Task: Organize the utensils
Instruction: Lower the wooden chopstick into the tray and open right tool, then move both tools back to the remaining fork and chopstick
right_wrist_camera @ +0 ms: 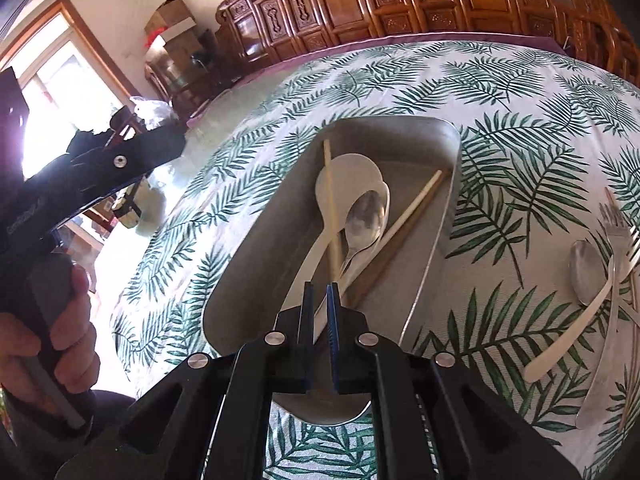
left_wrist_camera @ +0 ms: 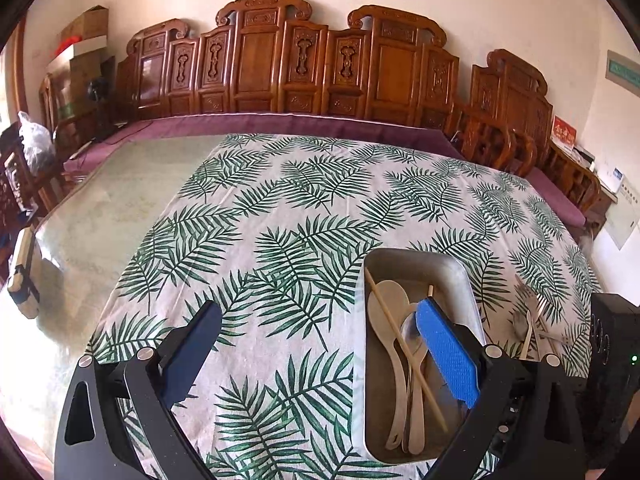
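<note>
Looking at what's left: we've got the right gripper (right_wrist_camera: pixel 320 300) over the near end of the metal tray (right_wrist_camera: pixel 436 216), jaws nearly closed, a pale handle showing in the slit though we can't tell if the pads pinch it, and the left gripper (left_wrist_camera: pixel 320 344) hanging wide and empty over the tablecloth (left_wrist_camera: pixel 280 208) left of the tray. Loose fork (right_wrist_camera: pixel 618 236) and spoon (right_wrist_camera: pixel 588 272) lie right of the tray, handles running toward us, so we judge the right hand nearer for that pick.
</note>
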The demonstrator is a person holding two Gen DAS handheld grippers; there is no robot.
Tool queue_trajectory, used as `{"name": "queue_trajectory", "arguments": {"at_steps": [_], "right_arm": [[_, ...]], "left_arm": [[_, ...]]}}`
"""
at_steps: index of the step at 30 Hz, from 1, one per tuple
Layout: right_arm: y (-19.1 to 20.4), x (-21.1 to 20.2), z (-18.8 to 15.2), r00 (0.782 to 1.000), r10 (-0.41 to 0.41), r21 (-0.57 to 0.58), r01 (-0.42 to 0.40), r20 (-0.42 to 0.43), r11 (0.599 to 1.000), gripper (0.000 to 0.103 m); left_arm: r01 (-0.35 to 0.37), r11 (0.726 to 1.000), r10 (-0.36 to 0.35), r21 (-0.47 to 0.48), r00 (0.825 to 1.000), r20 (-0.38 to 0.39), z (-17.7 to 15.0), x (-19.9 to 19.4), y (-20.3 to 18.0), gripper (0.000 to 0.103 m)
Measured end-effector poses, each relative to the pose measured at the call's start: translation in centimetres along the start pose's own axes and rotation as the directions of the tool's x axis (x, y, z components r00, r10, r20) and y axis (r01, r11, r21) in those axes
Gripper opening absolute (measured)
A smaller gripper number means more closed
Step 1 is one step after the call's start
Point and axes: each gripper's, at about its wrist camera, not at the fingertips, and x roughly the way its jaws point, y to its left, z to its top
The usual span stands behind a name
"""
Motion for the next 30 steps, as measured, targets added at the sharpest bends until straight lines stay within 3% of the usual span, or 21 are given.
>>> {"name": "queue_trajectory", "arguments": {"at_steps": [8,16,21,25,30], "right_arm": [[-0.4,-3.1,0.0,0.998,-0.017,-0.06,0.021,0.066,0.998,0.009],[-3.5,-9.2,-0.8,0.978,-0.141,-0.146,0.164,0.154,0.976,0.009],[-6.8,-12.3,-1.6,0.956,-0.223,-0.151,0.252,0.189,0.956,0.009],[-9.3,-13.7,-2.3,0.934,-0.283,-0.136,0.317,0.219,0.939,0.024],[-13.4,-14.8,-3.7,0.91,-0.344,-0.034,0.361,0.231,0.932,0.024]], "left_arm": [[0.025,1.0,-0.025,0.005,1.0,-0.001,0.0,0.0,-1.1,0.094],[0.074,0.995,-0.075,0.061,0.997,0.002,-0.2,-0.3,-4.9,0.094],[0.101,0.99,-0.103,0.1,0.995,0.011,-0.7,-0.7,-7.3,0.094],[0.132,0.985,-0.133,0.11,0.991,0.008,-1.1,-0.8,-8.8,0.094],[0.168,0.976,-0.169,0.138,0.986,-0.001,-1.8,-1.0,-10.9,0.094]]}}
